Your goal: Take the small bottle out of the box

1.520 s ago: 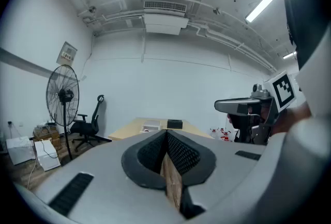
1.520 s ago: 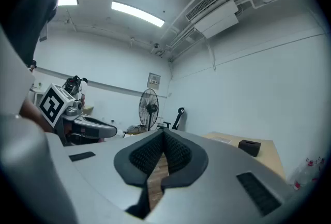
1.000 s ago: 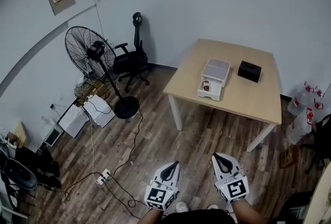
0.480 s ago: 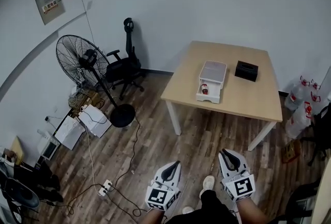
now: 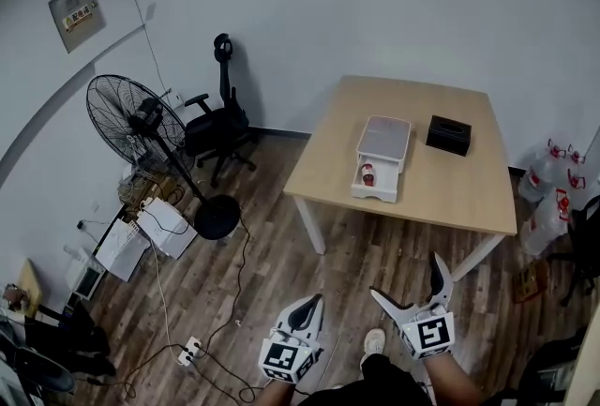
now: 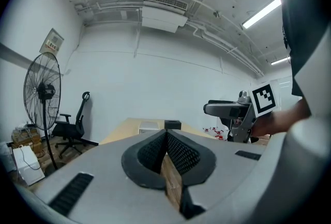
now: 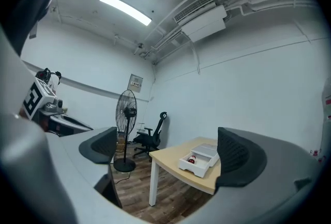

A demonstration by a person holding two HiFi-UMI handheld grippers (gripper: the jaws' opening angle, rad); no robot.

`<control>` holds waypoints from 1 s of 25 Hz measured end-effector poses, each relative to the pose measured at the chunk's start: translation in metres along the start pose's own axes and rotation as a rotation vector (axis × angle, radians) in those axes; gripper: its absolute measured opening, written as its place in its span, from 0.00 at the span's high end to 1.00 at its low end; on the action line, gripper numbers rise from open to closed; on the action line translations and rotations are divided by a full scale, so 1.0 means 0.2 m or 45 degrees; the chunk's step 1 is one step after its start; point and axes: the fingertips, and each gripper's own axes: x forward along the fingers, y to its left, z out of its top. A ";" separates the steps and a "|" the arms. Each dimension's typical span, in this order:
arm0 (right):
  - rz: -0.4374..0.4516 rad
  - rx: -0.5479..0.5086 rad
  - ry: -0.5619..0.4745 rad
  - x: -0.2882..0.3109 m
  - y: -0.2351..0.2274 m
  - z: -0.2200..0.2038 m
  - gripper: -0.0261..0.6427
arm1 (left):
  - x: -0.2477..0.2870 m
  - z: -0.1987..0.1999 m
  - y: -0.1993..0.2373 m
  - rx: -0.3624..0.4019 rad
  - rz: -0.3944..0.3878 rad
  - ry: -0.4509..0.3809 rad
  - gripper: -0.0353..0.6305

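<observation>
Work on the task proper has not begun, by my reading: the small bottle [image 5: 367, 174] lies on its side in the open tray of the white box [image 5: 384, 137], which sits near the middle of the table [image 5: 450, 193], toward its front edge. Both claws hang well short of the table, out over the wooden floor [image 5: 281, 273] on its near side. The left claw [image 5: 314, 301] is clenched, its jaws meeting with nothing between them. The right claw [image 5: 405, 275] has just been opening its jaws; they stand wide apart, released and empty, aimed toward the table. Everything is left to do: coming up to the table, reaching into the box, gripping the bottle and lifting it out.
</observation>
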 end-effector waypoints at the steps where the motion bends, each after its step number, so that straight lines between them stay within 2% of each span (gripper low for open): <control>1: -0.002 0.005 0.004 0.04 -0.04 -0.01 0.08 | 0.04 0.01 0.01 0.009 -0.004 -0.001 0.93; 4: 0.001 0.025 0.001 0.15 -0.14 -0.05 0.08 | 0.18 0.05 0.06 0.038 0.002 -0.044 0.93; 14: 0.040 0.108 0.092 0.50 -0.55 -0.19 0.08 | 0.67 0.13 0.23 0.025 0.065 -0.012 0.93; 19: 0.062 0.112 0.098 0.66 -0.70 -0.24 0.08 | 0.85 0.16 0.32 -0.035 0.097 -0.031 0.93; 25: 0.037 0.128 0.097 0.80 -0.84 -0.27 0.08 | 0.99 0.19 0.37 -0.047 0.098 -0.037 0.93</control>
